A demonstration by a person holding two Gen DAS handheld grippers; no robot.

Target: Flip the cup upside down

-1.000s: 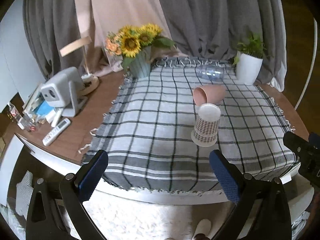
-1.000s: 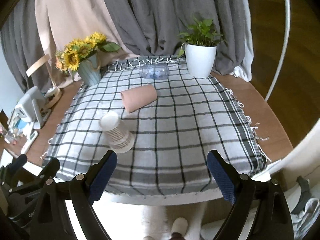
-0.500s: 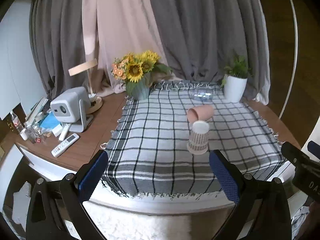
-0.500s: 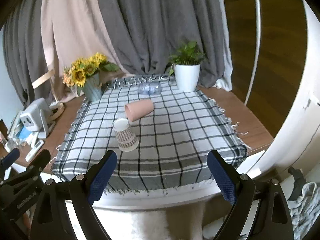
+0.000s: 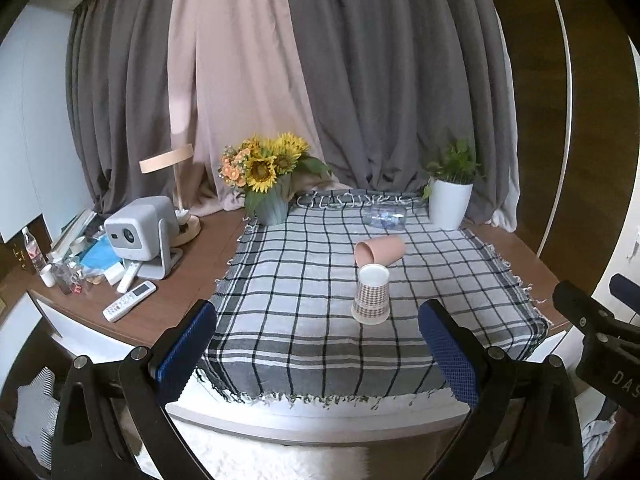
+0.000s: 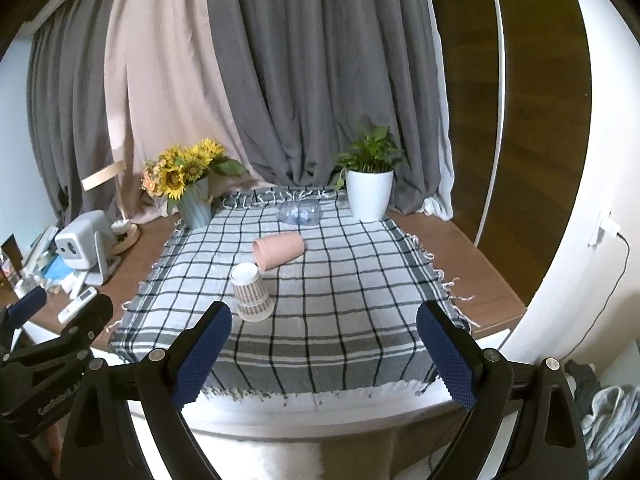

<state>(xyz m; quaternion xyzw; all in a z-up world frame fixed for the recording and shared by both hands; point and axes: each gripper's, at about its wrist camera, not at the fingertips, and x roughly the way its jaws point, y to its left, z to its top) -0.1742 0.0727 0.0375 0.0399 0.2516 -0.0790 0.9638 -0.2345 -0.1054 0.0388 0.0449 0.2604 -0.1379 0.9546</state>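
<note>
A patterned paper cup (image 5: 371, 294) stands upside down, base up, on the checked cloth (image 5: 304, 280); it also shows in the right wrist view (image 6: 251, 292). A pink cup (image 5: 380, 251) lies on its side just behind it, as the right wrist view (image 6: 279, 250) also shows. My left gripper (image 5: 318, 354) is open and empty, held back off the table's front edge. My right gripper (image 6: 324, 354) is open and empty too, also well short of the cups.
A clear plastic bottle (image 5: 386, 215) lies at the cloth's far end. A sunflower vase (image 5: 272, 196) and a white plant pot (image 5: 450, 204) stand at the back. A projector (image 5: 140, 232), lamp and remote (image 5: 129, 306) sit on the wooden table at left.
Both grippers have pulled back and up from the table, so the cups look smaller and farther. The cups have not moved.
</note>
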